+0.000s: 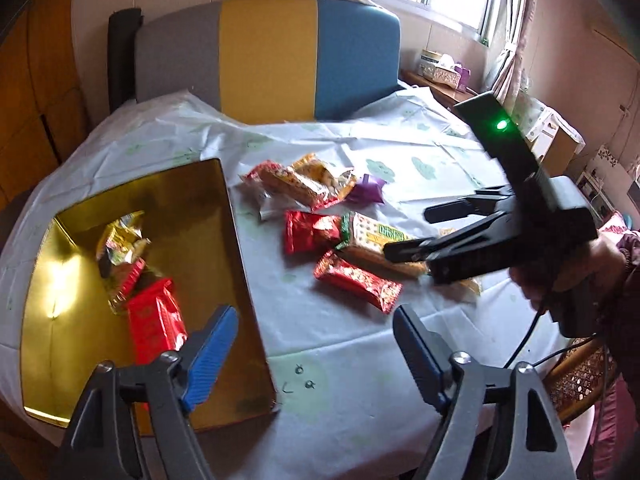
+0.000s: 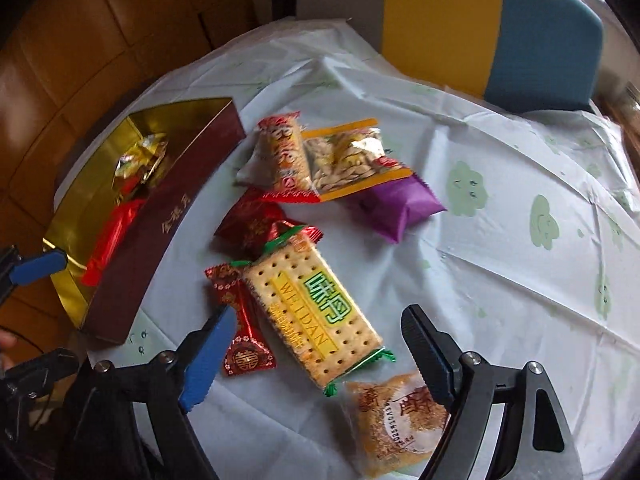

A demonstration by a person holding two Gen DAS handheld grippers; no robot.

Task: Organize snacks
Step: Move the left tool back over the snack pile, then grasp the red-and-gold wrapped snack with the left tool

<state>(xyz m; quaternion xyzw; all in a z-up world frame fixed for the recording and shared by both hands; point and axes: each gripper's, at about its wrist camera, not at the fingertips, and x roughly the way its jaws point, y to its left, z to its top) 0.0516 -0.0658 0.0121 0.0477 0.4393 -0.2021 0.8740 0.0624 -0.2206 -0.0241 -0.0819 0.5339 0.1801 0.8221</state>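
A gold-lined box [image 1: 224,280] with maroon walls [image 2: 160,240] sits at the table's left and holds a red packet [image 1: 154,322] and a gold foil packet [image 1: 120,248]. Several snacks lie on the cloth beside it: a cracker pack [image 2: 316,312], red candies [image 2: 240,332], a purple packet [image 2: 400,208], a peanut bag [image 2: 348,160] and a brown cake [image 2: 396,420]. My left gripper [image 1: 316,344] is open and empty over the box's near right edge. My right gripper [image 2: 316,344] is open and empty just above the cracker pack; it also shows in the left wrist view [image 1: 404,234].
The round table wears a white cloth with green prints [image 1: 400,152]. A grey, yellow and blue chair back [image 1: 268,56] stands behind it. A side shelf with boxes [image 1: 440,70] is under the window. A cable [image 1: 528,332] hangs from the right gripper.
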